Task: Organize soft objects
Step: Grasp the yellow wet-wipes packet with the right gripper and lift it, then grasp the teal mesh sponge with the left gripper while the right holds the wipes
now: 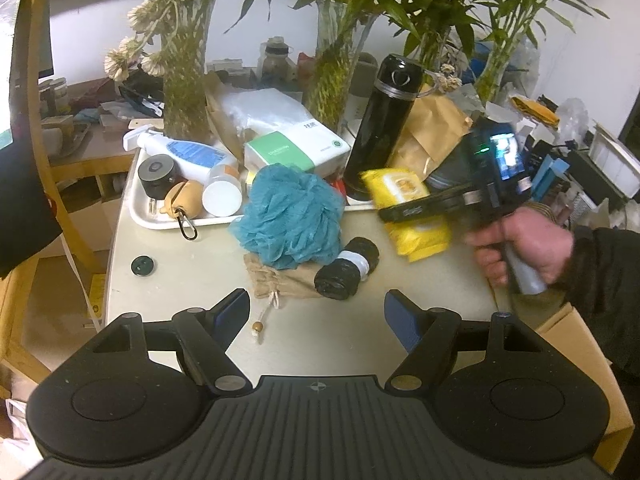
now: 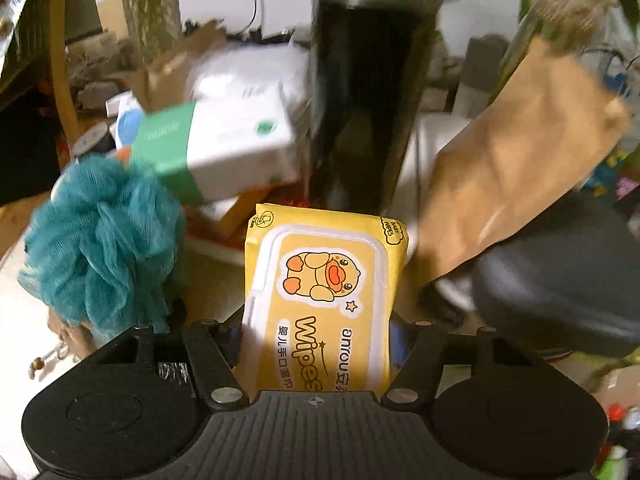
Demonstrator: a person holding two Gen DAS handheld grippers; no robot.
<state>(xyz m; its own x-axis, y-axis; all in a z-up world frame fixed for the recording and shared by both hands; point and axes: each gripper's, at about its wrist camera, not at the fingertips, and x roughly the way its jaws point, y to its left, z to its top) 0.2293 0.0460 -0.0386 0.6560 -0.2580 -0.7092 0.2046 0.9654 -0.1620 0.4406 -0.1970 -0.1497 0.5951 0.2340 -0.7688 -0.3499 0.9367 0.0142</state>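
A yellow baby-wipes pack (image 1: 400,188) (image 2: 320,280) lies at the table's right, in front of a black thermos (image 1: 384,120). My right gripper (image 1: 400,216) (image 2: 318,340), held by a hand (image 1: 520,244), is shut on the pack, with a finger against each long side. A teal mesh bath pouf (image 1: 292,216) (image 2: 100,240) rests to the pack's left, partly on a beige drawstring pouch (image 1: 288,280). Two black bag rolls (image 1: 348,270) lie beside the pouch. My left gripper (image 1: 318,312) hangs open over bare table in front of them, holding nothing.
A white tray (image 1: 160,220) at the back left holds bottles and small jars. Behind stand a green-and-white tissue pack (image 1: 296,148), a brown paper bag (image 1: 432,128) and vases of plants (image 1: 184,92). A dark round disc (image 1: 142,266) lies on the table's left. A cardboard box (image 1: 580,344) sits off the right edge.
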